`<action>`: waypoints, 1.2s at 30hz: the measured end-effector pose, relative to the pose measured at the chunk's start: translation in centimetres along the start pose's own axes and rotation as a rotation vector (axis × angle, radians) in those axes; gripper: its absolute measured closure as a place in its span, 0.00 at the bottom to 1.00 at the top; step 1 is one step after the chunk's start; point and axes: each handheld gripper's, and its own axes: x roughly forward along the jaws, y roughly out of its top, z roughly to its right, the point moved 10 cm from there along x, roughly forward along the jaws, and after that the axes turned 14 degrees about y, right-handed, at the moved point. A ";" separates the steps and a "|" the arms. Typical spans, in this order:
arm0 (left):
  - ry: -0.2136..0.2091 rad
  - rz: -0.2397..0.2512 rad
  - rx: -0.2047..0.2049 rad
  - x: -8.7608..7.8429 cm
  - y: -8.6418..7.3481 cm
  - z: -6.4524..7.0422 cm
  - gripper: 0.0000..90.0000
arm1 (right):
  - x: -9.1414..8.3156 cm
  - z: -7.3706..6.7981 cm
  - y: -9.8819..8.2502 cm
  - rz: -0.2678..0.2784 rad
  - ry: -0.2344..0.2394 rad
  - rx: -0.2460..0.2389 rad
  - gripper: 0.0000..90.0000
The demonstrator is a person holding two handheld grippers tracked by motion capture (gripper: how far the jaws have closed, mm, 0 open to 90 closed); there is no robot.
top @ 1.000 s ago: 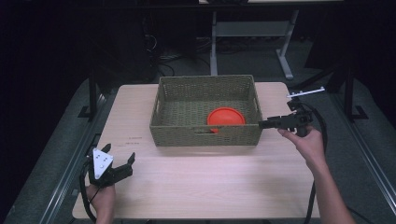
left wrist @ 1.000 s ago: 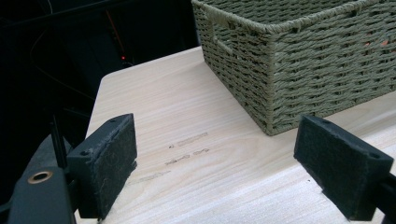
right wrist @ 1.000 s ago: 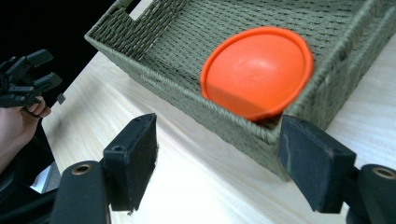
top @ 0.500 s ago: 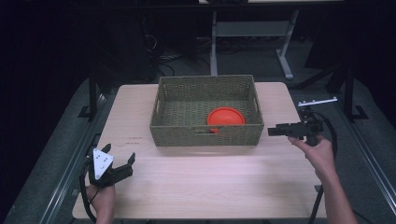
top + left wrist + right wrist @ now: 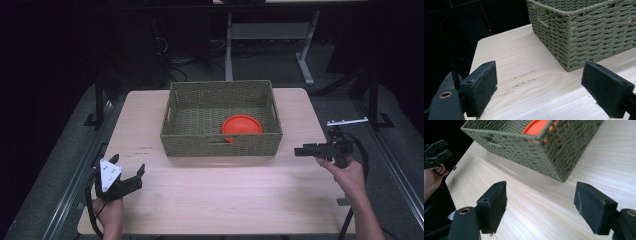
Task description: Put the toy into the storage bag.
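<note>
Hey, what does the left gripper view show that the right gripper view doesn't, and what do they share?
Left gripper view alone: faint dark marks on the tabletop and the basket's handle slot on its end wall. Right gripper view alone: the orange plate showing over the basket rim and through the weave, plus the other hand with its hand-held gripper at the far table edge. Both share the woven basket, the wooden table and a pair of open black jaws with nothing between them.
</note>
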 end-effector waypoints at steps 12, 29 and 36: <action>-0.001 0.003 0.002 0.1 0.0 0.0 0.14 | 0.0 0.8 -2.1 -0.006 -0.009 0.013 0.28; -0.004 0.002 0.002 0.1 0.0 0.2 0.14 | 0.4 1.7 -5.5 0.052 0.015 0.024 0.27; -0.005 0.004 0.002 0.1 0.0 0.2 0.14 | 0.1 1.6 -7.3 0.072 0.020 0.032 0.27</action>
